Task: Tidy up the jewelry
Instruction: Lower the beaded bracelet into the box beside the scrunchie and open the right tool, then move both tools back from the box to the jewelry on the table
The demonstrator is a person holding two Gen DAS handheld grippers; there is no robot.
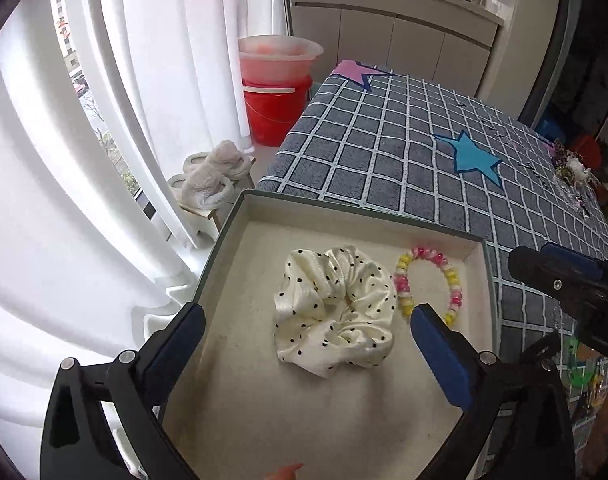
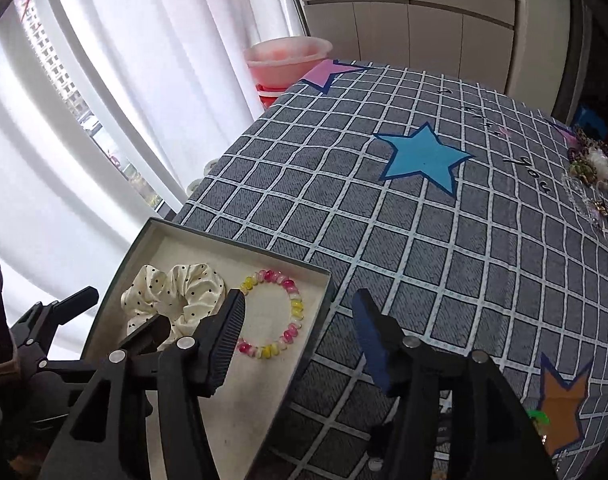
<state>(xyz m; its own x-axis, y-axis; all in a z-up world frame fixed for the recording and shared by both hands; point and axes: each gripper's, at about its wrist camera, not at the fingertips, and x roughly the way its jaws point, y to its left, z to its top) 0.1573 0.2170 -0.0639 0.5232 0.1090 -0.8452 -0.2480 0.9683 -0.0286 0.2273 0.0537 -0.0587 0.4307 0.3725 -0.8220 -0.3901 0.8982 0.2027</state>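
left claw (image 1: 308,334): spread, empty, over box (image 1: 224,236) | right claw (image 2: 300,336): spread, empty, at box edge | scrunchie (image 1: 336,312) + bracelet (image 1: 428,280) lie side by side in box, apparently sorted | more jewelry (image 2: 592,176) far across desk (image 2: 424,240), likely next

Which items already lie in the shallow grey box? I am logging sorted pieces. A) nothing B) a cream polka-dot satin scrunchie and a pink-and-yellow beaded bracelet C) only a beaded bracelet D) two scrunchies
B: the cream polka-dot satin scrunchie and the pink-and-yellow beaded bracelet lie side by side in the shallow grey box.
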